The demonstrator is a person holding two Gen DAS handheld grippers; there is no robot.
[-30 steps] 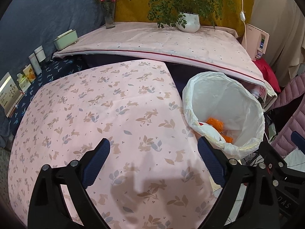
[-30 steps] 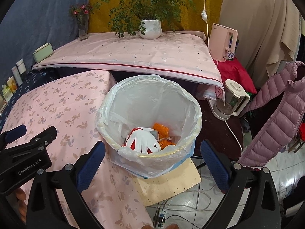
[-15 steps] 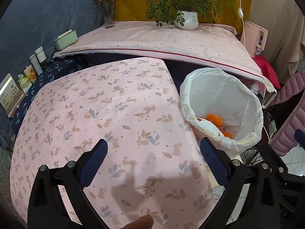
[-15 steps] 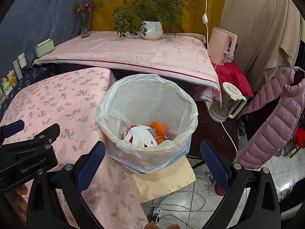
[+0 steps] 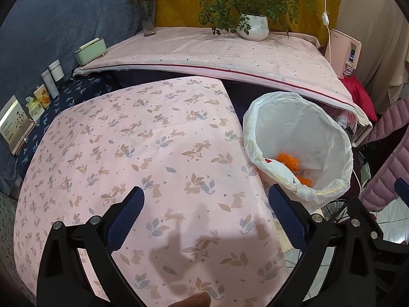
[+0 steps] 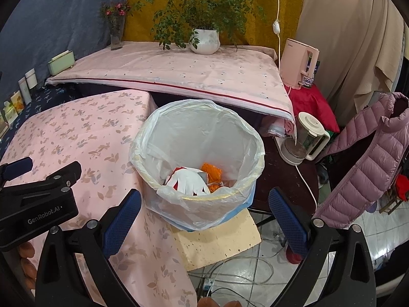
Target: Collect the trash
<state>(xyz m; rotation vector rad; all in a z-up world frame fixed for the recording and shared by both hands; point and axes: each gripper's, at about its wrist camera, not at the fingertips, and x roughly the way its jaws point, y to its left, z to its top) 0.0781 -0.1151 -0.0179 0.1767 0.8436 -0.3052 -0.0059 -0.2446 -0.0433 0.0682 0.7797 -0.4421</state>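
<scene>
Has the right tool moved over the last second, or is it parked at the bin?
Yes. The right tool, open and empty, has backed away: the bin sits a little higher and smaller in its view, and more of the foam block and floor shows below.

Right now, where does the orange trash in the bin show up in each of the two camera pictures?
Left wrist view: the orange trash lies right of centre, low inside the white-lined bin.
Right wrist view: the orange trash sits near the middle, beside a white and red wrapper.
Shared landmark: the white plant pot on the far table.
</scene>
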